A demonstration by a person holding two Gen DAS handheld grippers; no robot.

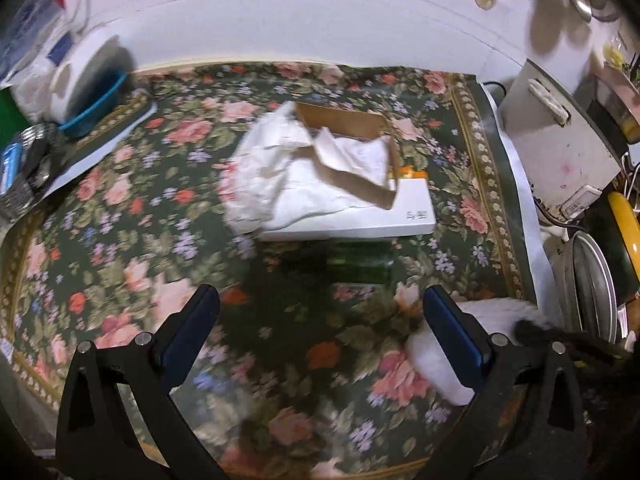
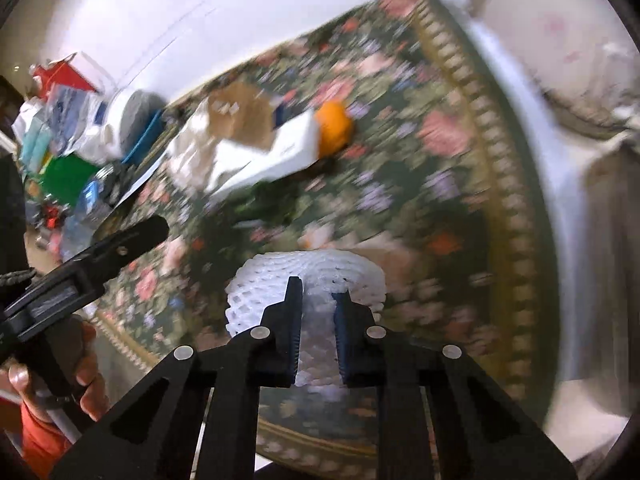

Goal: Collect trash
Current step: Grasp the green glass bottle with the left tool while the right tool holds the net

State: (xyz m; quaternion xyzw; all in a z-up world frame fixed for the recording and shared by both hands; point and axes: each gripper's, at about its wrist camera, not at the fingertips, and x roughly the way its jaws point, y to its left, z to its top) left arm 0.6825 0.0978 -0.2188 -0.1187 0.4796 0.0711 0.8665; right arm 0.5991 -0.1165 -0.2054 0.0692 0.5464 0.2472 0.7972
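Observation:
My right gripper [image 2: 318,294] is shut on a white foam net sleeve [image 2: 308,280] and holds it over the floral tablecloth [image 2: 440,200]; the sleeve also shows in the left wrist view [image 1: 440,364], at the lower right. My left gripper [image 1: 320,300] is open and empty above the cloth; it also shows at the left of the right wrist view [image 2: 132,236]. Ahead lie a white flat box [image 1: 360,216], a torn brown cardboard box [image 1: 352,148] with crumpled white paper [image 1: 264,168], a dark green bottle [image 1: 360,266] and an orange object [image 2: 334,128].
A white roll in a blue basket [image 1: 88,84] and clutter stand at the left. A grey appliance [image 1: 560,140], metal pans [image 1: 592,288] and a yellow item line the right edge. A white wall [image 1: 300,20] runs behind the table.

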